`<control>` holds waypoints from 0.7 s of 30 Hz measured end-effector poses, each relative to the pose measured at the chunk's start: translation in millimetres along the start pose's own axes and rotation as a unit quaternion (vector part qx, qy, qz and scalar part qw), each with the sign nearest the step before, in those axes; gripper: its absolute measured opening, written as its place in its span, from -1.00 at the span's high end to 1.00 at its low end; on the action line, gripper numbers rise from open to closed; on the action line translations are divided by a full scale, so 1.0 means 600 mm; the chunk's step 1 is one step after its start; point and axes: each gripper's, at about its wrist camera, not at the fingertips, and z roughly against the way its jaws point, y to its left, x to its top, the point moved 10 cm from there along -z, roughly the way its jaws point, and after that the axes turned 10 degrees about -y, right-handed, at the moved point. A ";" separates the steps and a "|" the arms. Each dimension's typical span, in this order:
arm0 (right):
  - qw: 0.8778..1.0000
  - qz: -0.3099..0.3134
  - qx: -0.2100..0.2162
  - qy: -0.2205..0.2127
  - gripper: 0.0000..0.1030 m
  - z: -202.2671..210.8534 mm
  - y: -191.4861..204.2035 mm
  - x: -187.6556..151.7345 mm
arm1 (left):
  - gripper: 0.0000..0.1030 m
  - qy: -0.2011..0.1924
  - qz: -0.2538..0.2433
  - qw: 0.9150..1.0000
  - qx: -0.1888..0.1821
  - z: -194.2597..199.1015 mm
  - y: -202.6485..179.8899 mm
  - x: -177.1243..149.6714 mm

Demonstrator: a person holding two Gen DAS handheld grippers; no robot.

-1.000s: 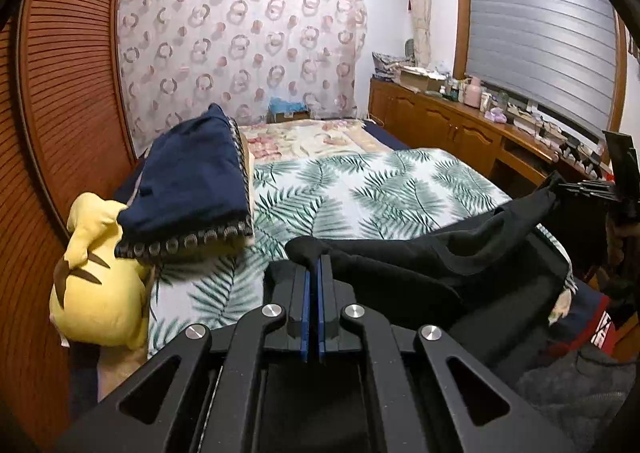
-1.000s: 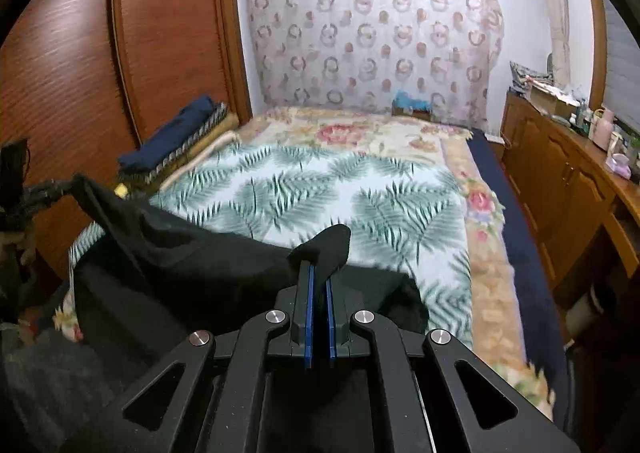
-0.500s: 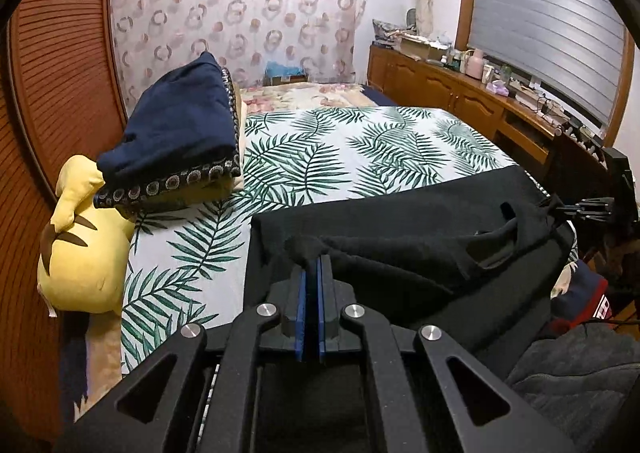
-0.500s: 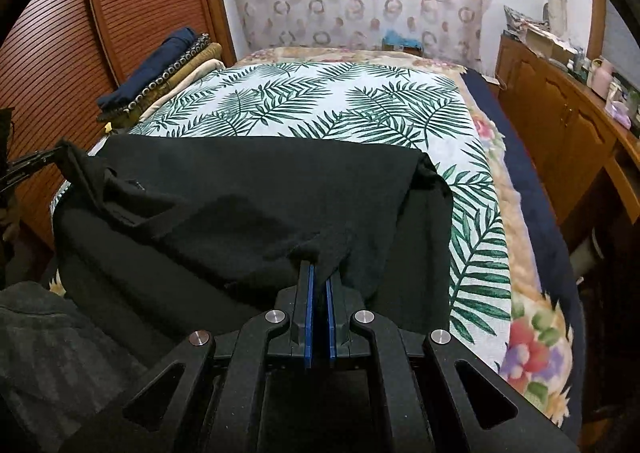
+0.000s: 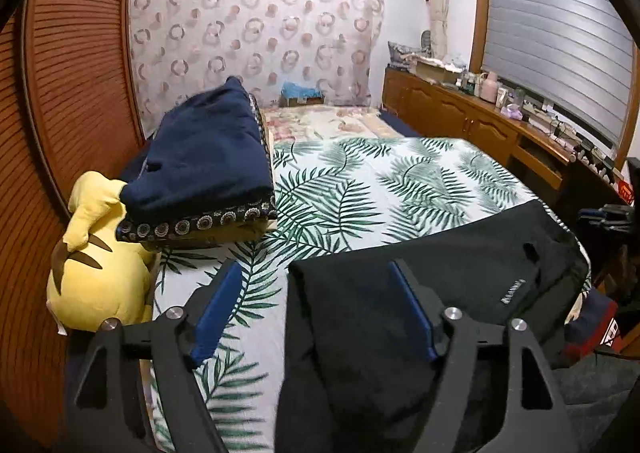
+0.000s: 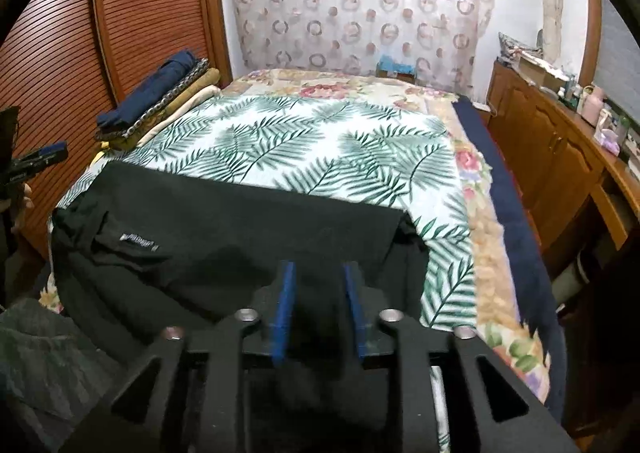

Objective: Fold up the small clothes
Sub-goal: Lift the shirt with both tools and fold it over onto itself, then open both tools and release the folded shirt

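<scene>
Both grips just let go: black fabric garment (image 5: 440, 285) was pinched & lifted, now laid flat on leaf-print bed sheet (image 5: 360, 189), lower half of frame. Spread step looks done; fold next. Left hand-held gripper (image 5: 316, 305) jaws opening wide, garment's left edge between pads, no contact. Right hand-held gripper (image 6: 318, 313) opening, narrower, over near hem, cloth under/between, not pinched.

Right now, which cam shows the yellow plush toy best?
Left wrist view. The yellow plush toy lies in full sight at the bed's left edge, partly under the stack of folded blankets. The right wrist view shows only a sliver of yellow below that stack, too small to identify.
</scene>
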 end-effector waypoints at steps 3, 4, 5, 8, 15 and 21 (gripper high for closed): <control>1.000 -0.004 -0.006 -0.006 0.07 -0.014 -0.006 0.002 | -0.48 0.015 0.005 1.000 0.009 -0.035 0.012 -0.012; 1.000 -0.004 -0.007 -0.005 0.06 -0.022 -0.009 -0.003 | -0.48 0.026 0.007 1.000 0.008 -0.053 0.016 -0.019; 1.000 -0.002 -0.011 -0.005 0.06 -0.029 -0.012 -0.002 | -0.48 0.032 0.008 0.999 0.008 -0.062 0.018 -0.025; 1.000 -0.006 -0.018 0.000 0.05 -0.060 -0.020 -0.007 | -0.48 0.051 0.010 0.999 0.006 -0.094 0.019 -0.041; 0.999 -0.012 -0.033 0.031 0.05 -0.130 -0.048 -0.026 | -0.48 0.082 0.009 0.997 -0.003 -0.134 0.013 -0.057; 0.998 -0.021 -0.050 0.042 -0.13 -0.148 -0.078 -0.025 | -0.48 0.104 0.002 0.995 -0.004 -0.152 0.016 -0.070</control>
